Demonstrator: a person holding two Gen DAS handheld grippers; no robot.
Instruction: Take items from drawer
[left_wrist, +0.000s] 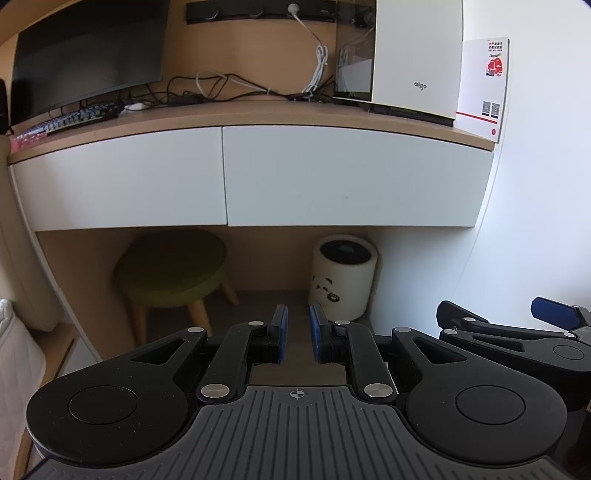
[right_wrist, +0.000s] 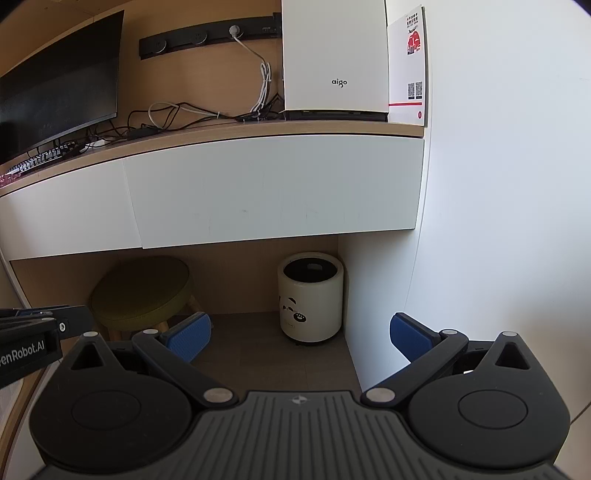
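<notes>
1. A light wooden desk top (left_wrist: 258, 114) runs along a tan wood-panel back wall, with a plain white wall on the right.
2. Under the top sit two flat white handleless drawer fronts, the left drawer (left_wrist: 122, 181) and the right drawer (left_wrist: 354, 173); both are closed, so whatever is inside is hidden.
3. On the desk stand a dark monitor (left_wrist: 88, 55), a black keyboard (left_wrist: 74, 118), tangled cables and a white "aigo" computer case (right_wrist: 334, 59).
4. Below are a round olive stool (right_wrist: 142, 291) and a cream cylindrical bin (right_wrist: 310, 295).
5. The left gripper (left_wrist: 298, 334) is nearly clenched on nothing; the right gripper (right_wrist: 301, 336) is released wide, empty.
</notes>
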